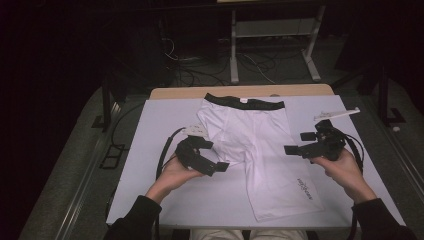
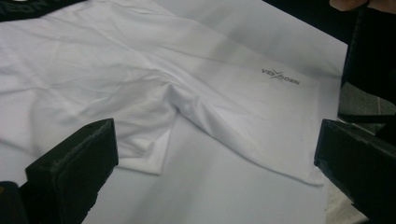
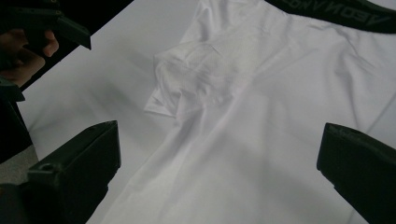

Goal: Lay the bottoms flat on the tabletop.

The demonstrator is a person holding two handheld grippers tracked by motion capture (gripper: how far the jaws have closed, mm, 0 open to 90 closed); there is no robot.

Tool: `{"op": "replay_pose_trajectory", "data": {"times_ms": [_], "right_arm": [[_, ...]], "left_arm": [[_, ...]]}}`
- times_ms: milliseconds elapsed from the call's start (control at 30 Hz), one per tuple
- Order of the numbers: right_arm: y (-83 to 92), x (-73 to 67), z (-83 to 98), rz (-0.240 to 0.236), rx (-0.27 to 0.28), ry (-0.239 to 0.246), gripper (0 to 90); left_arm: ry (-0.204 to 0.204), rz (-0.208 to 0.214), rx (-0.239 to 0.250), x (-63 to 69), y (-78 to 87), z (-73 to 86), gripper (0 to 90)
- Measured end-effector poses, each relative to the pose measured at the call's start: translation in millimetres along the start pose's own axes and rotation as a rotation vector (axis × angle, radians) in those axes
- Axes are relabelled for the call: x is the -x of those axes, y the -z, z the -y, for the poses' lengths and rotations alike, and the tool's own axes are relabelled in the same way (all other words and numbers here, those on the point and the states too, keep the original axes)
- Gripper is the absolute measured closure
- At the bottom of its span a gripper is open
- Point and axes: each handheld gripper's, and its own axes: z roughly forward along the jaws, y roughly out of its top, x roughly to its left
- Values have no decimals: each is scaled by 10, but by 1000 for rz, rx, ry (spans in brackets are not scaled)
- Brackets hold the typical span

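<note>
Risk from here: catching only the top layer of the white shorts [image 1: 252, 150], or dragging the folded-up left leg [image 1: 212, 135] out of place, if either claw comes down too flat on the thin cloth. Shorts lying flat in the middle of the white surface [image 1: 150, 165], black waistband [image 1: 245, 102] at the far edge, long leg pointing toward the person. Left claw [image 1: 220, 166] and right claw [image 1: 292, 149] both spread wide, holding nothing, raised just beside the cloth on either side.

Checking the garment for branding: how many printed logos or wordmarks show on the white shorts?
2. One small grey wordmark sits near the hem of the long leg of the white shorts. The other runs along the black waistband. The underside may hide more.
</note>
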Motion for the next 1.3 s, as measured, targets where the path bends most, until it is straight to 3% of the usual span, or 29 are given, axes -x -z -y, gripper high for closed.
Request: {"op": "replay_pose_trajectory", "data": {"times_ms": [300,567,867,1033,1300], "right_arm": [[-330,-210,-352,-36,-16,59,0],[-797,-428,-558,-84,-48,103,39],[-1482,-582,-661,-118,-113,126,173],[-1762,-649,-678,-130,-127,139,271],[-2148,-773,-666,-88,-192,185,377]], "left_arm": [[26,-68,20,-209,220,26,0],[62,-111,30,-374,312,86,0],[96,-139,50,-496,387,187,0],[117,-157,45,-580,370,262,0],[139,-164,54,-634,357,317,0]]}}
